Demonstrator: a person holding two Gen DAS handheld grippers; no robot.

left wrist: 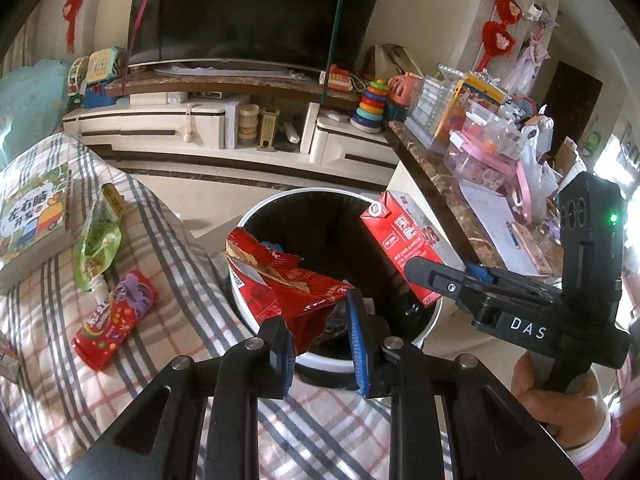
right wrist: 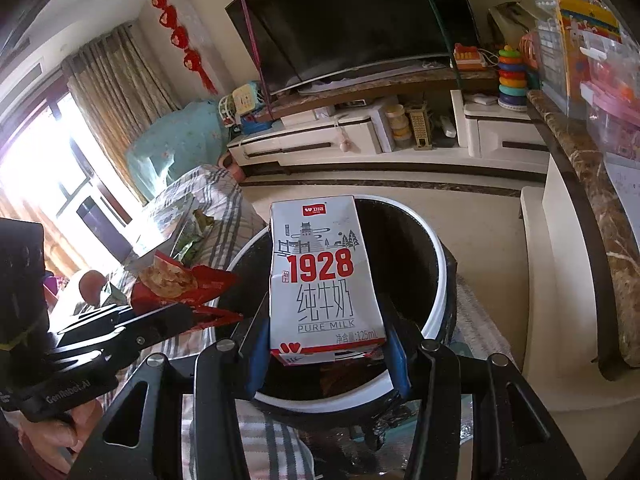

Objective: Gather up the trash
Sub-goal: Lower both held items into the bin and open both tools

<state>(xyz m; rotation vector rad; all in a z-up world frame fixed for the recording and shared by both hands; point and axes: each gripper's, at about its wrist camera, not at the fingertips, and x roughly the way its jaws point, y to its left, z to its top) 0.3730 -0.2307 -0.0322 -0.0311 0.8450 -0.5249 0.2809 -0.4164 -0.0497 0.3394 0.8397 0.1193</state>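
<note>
The red snack bag, torn open and crumpled, hangs over the near rim of the trash bin, clamped at its lower end between the blue pads of the left tongs. From the right wrist view the same bag shows at the left, pinched flat in those tongs, above the edge of the checked blanket. The milk carton, white-faced with "1928" and "PURE MILK" printed on it and red on its sides, stands nearly upright in the right tongs, which are clamped on its lower part; it sits over the open mouth of the bin. In the left wrist view the carton is tilted, held above the bin's right rim by the right tongs, with a hand gripping the handle below. The bin is round, with a white rim and a dark liner, and stands on the floor between the blanket-covered seat and a marble-topped worktop crowded with clear boxes and toys. Still lying on the blanket are a green wrapper, a red candy packet and a children's book. Beyond the bin, a television sits on a low cream cabinet
</note>
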